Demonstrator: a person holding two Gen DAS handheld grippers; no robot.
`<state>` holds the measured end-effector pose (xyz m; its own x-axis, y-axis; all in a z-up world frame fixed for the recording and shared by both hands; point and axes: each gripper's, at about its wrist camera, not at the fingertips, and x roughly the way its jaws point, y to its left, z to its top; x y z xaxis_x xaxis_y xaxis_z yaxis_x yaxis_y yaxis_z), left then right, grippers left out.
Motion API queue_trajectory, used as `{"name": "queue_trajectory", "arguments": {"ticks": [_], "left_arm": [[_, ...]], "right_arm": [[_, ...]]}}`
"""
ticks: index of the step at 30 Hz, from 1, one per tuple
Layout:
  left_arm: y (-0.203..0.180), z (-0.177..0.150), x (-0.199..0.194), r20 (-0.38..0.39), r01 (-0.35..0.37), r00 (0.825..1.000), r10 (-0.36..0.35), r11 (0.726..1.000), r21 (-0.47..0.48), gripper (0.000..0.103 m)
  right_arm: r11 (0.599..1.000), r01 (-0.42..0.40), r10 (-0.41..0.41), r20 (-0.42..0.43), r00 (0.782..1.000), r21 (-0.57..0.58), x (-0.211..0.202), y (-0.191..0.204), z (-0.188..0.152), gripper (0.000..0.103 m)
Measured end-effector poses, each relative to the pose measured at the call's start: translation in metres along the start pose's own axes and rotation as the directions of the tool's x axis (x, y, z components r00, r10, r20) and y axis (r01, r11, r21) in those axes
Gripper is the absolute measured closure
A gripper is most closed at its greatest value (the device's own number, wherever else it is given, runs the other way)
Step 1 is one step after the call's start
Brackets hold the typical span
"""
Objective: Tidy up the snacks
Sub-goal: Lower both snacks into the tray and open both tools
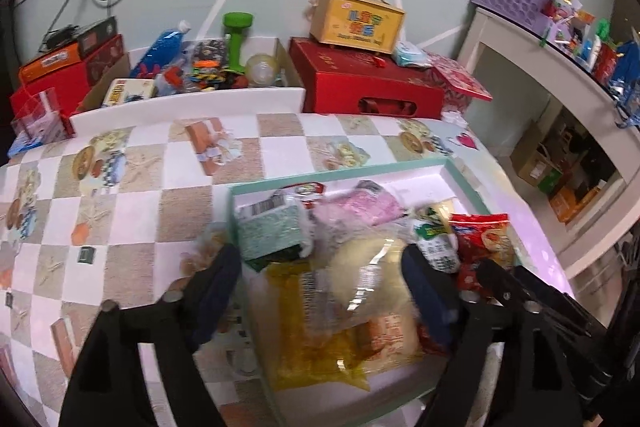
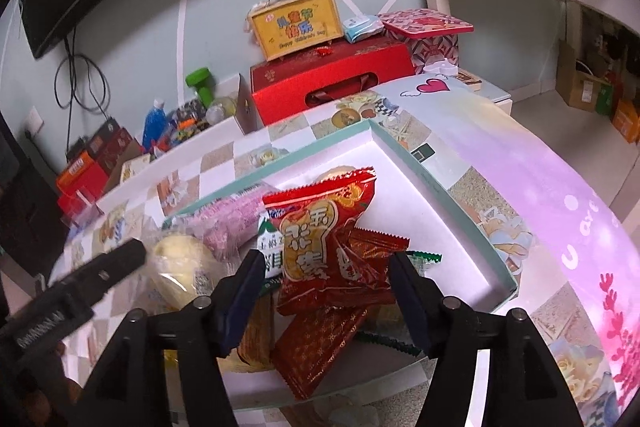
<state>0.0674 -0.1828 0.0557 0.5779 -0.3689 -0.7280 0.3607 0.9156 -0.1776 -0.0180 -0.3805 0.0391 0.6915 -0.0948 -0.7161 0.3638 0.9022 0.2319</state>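
So there's a tabletop (image 1: pixel 120 211) with a checkered cloth, and a shallow mint-edged tray (image 2: pixel 448 187) sits on it, piled with snacks. In the tray: a pale bun in clear wrap (image 1: pixel 364 259), a yellow packet (image 1: pixel 312 339), a green-and-white pack (image 1: pixel 268 231), a pink pack (image 1: pixel 356 207) and red packets (image 2: pixel 320 243). The left hand-held gripper (image 1: pixel 324 283) hangs spread over the bun and yellow packet, pinching nothing. The right hand-held gripper (image 2: pixel 328 287) is spread around the red packets, pads not pressing them.
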Motion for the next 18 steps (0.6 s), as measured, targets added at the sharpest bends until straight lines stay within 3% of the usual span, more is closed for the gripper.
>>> {"name": "queue_trajectory", "arguments": {"ticks": [3, 12, 14, 16, 18], "left_arm": [[0.006, -0.002, 0.0, -0.001, -0.055, 0.999, 0.055, 0.999, 0.002, 0.015], [0.024, -0.014, -0.006, 0.008, -0.159, 0.987, 0.159, 0.987, 0.018, 0.013], [0.028, -0.017, -0.007, 0.011, -0.175, 0.984, 0.175, 0.984, 0.008, 0.001], [0.032, -0.019, -0.007, 0.005, -0.193, 0.981, 0.193, 0.981, -0.003, 0.0], [0.035, -0.022, -0.007, 0.001, -0.215, 0.977, 0.215, 0.977, -0.005, 0.0]], "right_arm": [[1.0, 0.006, -0.007, -0.009, 1.0, -0.014, 0.003, 0.003, -0.001, 0.021], [0.997, 0.035, -0.037, -0.023, 0.999, -0.074, 0.006, 0.014, -0.005, 0.013], [0.996, 0.033, -0.035, -0.024, 0.999, -0.084, 0.006, 0.017, -0.005, 0.009], [0.995, 0.031, -0.033, -0.019, 0.999, -0.095, 0.006, 0.02, -0.005, 0.001], [0.994, 0.026, -0.028, -0.015, 0.999, -0.103, 0.005, 0.022, -0.006, 0.0]]}}
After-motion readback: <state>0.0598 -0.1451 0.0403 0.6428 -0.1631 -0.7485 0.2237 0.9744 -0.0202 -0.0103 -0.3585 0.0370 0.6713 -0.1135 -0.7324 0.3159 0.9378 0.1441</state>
